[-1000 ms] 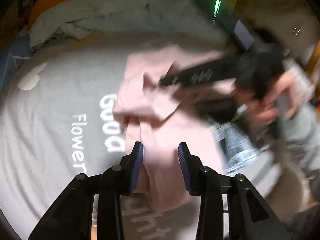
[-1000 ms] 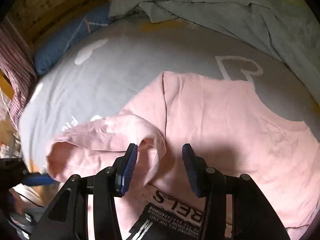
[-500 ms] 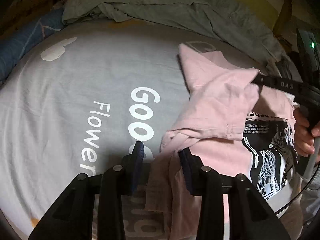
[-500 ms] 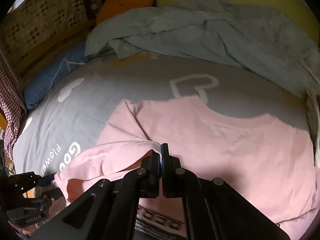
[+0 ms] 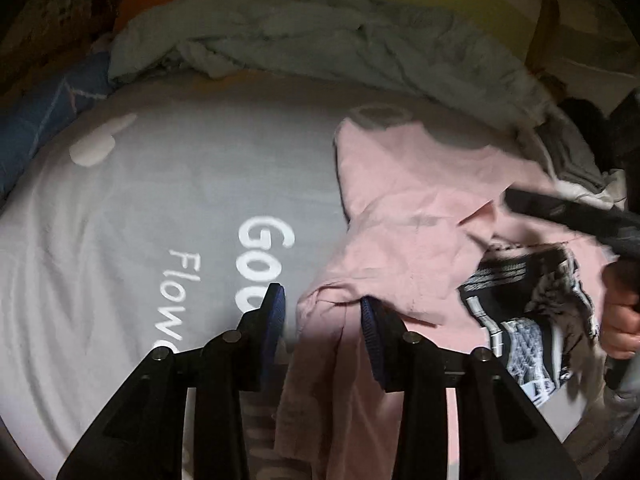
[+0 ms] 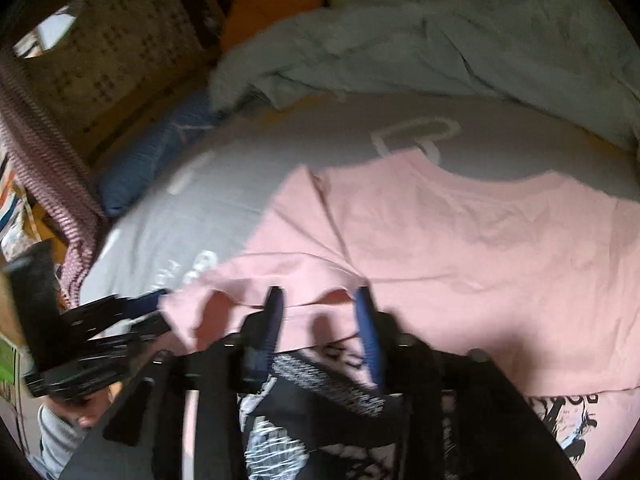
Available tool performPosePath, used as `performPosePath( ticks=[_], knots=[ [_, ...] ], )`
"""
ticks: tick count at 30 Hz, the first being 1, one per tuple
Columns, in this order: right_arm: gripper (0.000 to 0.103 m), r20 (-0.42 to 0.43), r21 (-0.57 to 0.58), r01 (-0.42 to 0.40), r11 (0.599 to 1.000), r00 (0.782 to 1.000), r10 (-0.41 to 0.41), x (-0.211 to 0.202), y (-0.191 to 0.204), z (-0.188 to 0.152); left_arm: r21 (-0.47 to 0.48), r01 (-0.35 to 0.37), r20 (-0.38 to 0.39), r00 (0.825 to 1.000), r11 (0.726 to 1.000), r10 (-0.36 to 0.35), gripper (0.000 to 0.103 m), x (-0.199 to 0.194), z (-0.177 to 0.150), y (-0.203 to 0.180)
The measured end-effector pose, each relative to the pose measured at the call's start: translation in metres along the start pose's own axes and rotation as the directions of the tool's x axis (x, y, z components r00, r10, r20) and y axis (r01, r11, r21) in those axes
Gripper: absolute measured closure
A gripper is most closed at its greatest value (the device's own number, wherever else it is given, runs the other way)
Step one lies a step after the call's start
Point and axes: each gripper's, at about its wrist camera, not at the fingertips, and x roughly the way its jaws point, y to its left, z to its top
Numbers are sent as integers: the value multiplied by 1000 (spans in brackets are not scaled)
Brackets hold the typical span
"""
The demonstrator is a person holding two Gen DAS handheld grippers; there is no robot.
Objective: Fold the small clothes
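A pink T-shirt (image 5: pixel 420 240) with a black-and-white print (image 5: pixel 520 300) lies on the grey bed sheet (image 5: pixel 160 200), its left side folded over the body. My left gripper (image 5: pixel 322 320) is open at the shirt's near left edge. Bunched pink cloth lies between its jaws and touches only the right pad. In the right wrist view, my right gripper (image 6: pixel 319 304) hovers over the folded edge of the T-shirt (image 6: pixel 460 240). Its jaws are opening and no longer pinch the cloth. The print (image 6: pixel 312 380) shows under its fingers.
A crumpled grey-green blanket (image 6: pixel 440 40) fills the back of the bed. A blue pillow (image 6: pixel 152 160), an orange cushion (image 6: pixel 272 0) and a striped cloth (image 6: pixel 52 152) lie at the left. A person's hand (image 5: pixel 620 320) holds the right gripper.
The right gripper closed on the shirt's folded left edge, carried it over the shirt's body, and now its jaws stand apart. The left gripper stayed open and shifted slightly along the shirt's edge.
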Motion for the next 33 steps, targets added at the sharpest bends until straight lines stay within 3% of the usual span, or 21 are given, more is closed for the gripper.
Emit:
performPosePath(
  ticks=[3,5,8,10,13,15,19,21,22,23,24,25,27,29,33],
  knots=[
    [57,24,-24,-19,1000,1000,20,-6,14,8,9,12,44,999,1000,-12,66,-5,0,-4],
    [57,23,-48,-23,999,999,24,-2,23,24,13,-9,121,993,1000,7,66,-17,0,-6],
    [57,-71,-31,44,999,996,-46,25,29,60,24,-4,119,993,1000,1,66,-24,-1,-7],
    [57,-142,40,41,998,989,-35,52,23,86,-16,79,77,994,997,-78,66,-27,-4,1],
    [57,-239,141,55,988,971,-20,90,11,110,-56,229,40,973,972,-226,64,-39,-8,11],
    [57,-254,128,65,990,967,-31,112,13,119,-103,295,39,955,950,-293,55,-40,-5,20],
    [58,-255,31,82,996,964,-72,138,21,121,-257,394,-3,913,882,-408,55,-16,-3,34],
    [69,-273,2,59,998,960,-56,147,23,121,-322,397,-23,905,860,-426,55,1,-2,39],
    [79,-294,-13,46,999,955,-48,153,23,119,-366,390,-37,901,845,-432,57,11,-1,42],
    [96,-301,-24,50,998,952,-55,157,23,118,-409,390,-48,894,825,-446,57,20,-1,47],
    [100,-290,-32,57,998,955,-64,159,24,117,-443,396,-46,886,805,-461,64,24,-2,50],
    [100,-263,-30,57,998,963,-63,158,25,117,-467,391,-42,886,793,-462,79,26,-3,54],
    [101,-196,-18,27,999,980,-30,153,27,119,-445,373,-44,899,814,-437,95,19,-9,55],
    [101,-174,-14,-10,1000,985,7,154,31,123,-417,357,-57,908,836,-416,96,11,-15,54],
    [101,-196,-7,13,1000,981,-15,171,34,125,-385,325,-80,921,864,-382,96,4,-17,51]
  ],
)
